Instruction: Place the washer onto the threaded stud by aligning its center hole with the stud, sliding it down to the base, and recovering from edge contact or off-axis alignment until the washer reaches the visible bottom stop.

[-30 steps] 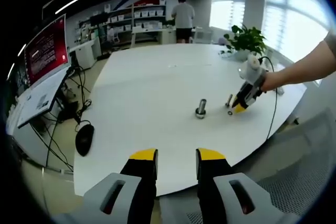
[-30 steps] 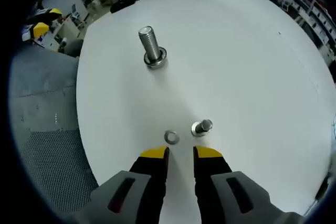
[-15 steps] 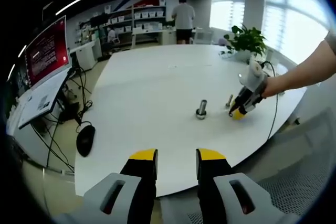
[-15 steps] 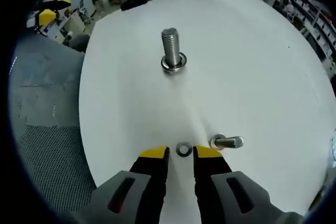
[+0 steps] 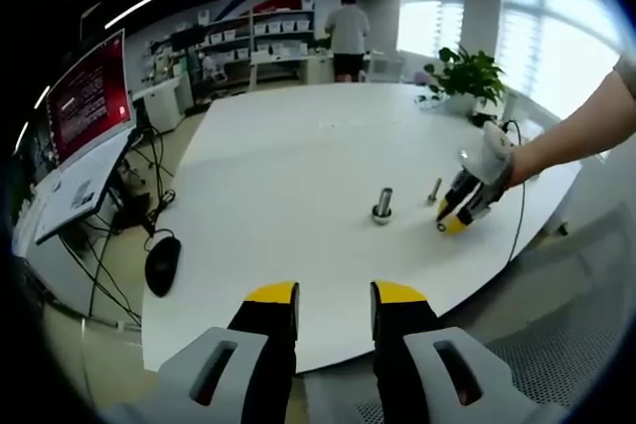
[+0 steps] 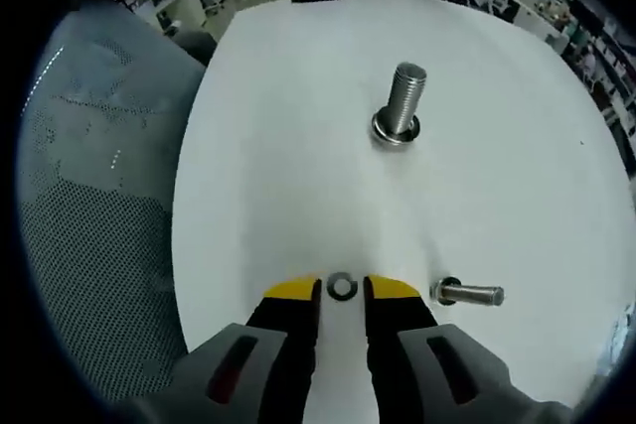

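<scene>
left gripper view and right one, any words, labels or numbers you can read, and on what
No text can be read in either view.
Red monitor: light lines of text, too small and blurred to read.
Back-wall shelves: boxes with no legible labels.
Washer, upright stud, lying bolt, table: no markings visible.

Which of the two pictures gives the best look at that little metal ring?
The right gripper view: the washer lies flat on the white table, close up between the right gripper tips, its hole plain. In the left gripper view it is too small and far off to make out beside that gripper.
</scene>
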`<state>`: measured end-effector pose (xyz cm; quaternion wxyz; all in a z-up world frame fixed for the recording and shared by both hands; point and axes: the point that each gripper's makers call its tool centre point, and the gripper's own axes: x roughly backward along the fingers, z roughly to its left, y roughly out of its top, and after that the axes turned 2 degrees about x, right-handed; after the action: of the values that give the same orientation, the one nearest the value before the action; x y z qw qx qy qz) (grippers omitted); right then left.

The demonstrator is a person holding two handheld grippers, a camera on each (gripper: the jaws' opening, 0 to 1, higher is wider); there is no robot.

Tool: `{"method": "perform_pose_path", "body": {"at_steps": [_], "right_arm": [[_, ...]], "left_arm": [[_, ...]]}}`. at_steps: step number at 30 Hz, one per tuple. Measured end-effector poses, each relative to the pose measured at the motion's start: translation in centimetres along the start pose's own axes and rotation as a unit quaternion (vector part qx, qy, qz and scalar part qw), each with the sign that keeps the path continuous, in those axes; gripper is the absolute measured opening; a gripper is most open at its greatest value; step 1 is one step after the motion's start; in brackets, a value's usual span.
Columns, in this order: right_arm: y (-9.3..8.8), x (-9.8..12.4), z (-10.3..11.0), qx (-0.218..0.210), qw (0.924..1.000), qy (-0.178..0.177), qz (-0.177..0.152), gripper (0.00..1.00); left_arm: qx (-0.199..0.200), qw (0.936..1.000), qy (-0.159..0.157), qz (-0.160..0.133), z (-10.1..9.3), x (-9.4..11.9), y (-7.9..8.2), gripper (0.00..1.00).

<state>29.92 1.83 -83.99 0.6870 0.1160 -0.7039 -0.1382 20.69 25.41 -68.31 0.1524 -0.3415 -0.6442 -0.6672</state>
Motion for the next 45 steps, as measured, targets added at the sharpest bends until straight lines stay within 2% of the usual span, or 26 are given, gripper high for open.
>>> {"method": "perform_pose_path", "body": {"at_steps": [2,4,9,12,16,19,20,21,22,23,25,27,29,30,31,32,33,37,41,45], "right_arm": [[-0.1,0.1,0.4,0.024,0.9995,0.012,0.018,0.2],[-0.2,0.1,0.5,0.07,0.997,0.017,0.028,0.2],[0.1,-0.1,0.9,0.1,0.9941,0.027,0.033,0.15],[0.2,-0.1,0.9,0.106,0.9929,0.027,0.047,0.15],[0.3,-0.1,0.7,0.089,0.9938,0.031,0.059,0.14],[0.2,-0.2,0.8,0.087,0.9919,0.023,0.09,0.14],[0.2,-0.2,0.7,0.088,0.9908,0.013,0.102,0.05],[0.5,-0.5,0.2,0.09,0.9908,-0.016,0.1,0.03],[0.2,-0.3,0.6,0.108,0.9878,-0.01,0.112,0.03],[0.2,-0.7,0.8,0.106,0.9885,-0.002,0.107,0.03],[0.3,-0.6,0.6,0.088,0.9909,0.009,0.102,0.03],[0.4,-0.6,0.7,0.066,0.9939,0.033,0.082,0.04],[0.3,-0.3,0.6,0.042,0.9961,0.035,0.069,0.04],[0.1,-0.3,0.5,0.02,0.9972,0.034,0.063,0.05],[-0.1,-0.2,0.3,0.017,0.9972,0.033,0.065,0.07],[-0.5,0.1,-0.4,0.017,0.9974,0.01,0.069,0.09],[-0.5,0.3,-0.4,0.019,0.9978,0.008,0.062,0.09],[-0.2,1.5,-1.1,-0.042,0.9989,-0.001,0.021,0.09],[-0.1,3.6,-2.3,-0.094,0.9954,-0.014,-0.012,0.1],[-1.7,4.6,-3.0,-0.106,0.9941,-0.02,-0.01,0.11]], "left_arm": [[0.001,1.0,0.001,-0.001,0.1,0.0,0.0,0.27],[0.0,1.0,0.002,-0.001,0.1,0.0,0.0,0.27],[0.005,1.0,0.0,-0.002,0.0,0.0,0.1,0.27],[0.0,1.0,0.001,0.004,-0.1,-0.1,-0.1,0.27],[0.006,0.9999,0.005,-0.007,0.2,0.1,0.2,0.27],[0.006,0.9999,0.006,-0.006,0.3,0.1,0.2,0.27],[0.003,1.0,0.007,-0.004,0.2,0.1,0.2,0.27],[0.003,1.0,0.007,-0.004,0.2,0.1,0.2,0.27],[0.003,1.0,0.008,-0.005,0.3,0.1,0.2,0.27],[0.004,0.9999,0.008,-0.005,0.3,0.1,0.2,0.27],[0.006,0.9999,0.009,-0.007,0.4,0.1,0.3,0.27],[0.006,0.9999,0.01,-0.008,0.4,0.2,0.3,0.27],[0.006,0.9999,0.011,-0.007,0.4,0.2,0.3,0.27],[0.006,0.9999,0.011,-0.008,0.4,0.2,0.3,0.27],[0.006,0.9999,0.011,-0.008,0.5,0.2,0.3,0.27],[0.007,0.9998,0.012,-0.01,0.5,0.2,0.3,0.27],[0.009,0.9998,0.012,-0.011,0.5,0.2,0.4,0.27],[0.009,0.9998,0.012,-0.01,0.6,0.2,0.4,0.27],[0.008,0.9999,0.011,-0.01,0.5,0.2,0.4,0.27],[0.01,0.9998,0.012,-0.012,0.6,0.2,0.4,0.27]]}}
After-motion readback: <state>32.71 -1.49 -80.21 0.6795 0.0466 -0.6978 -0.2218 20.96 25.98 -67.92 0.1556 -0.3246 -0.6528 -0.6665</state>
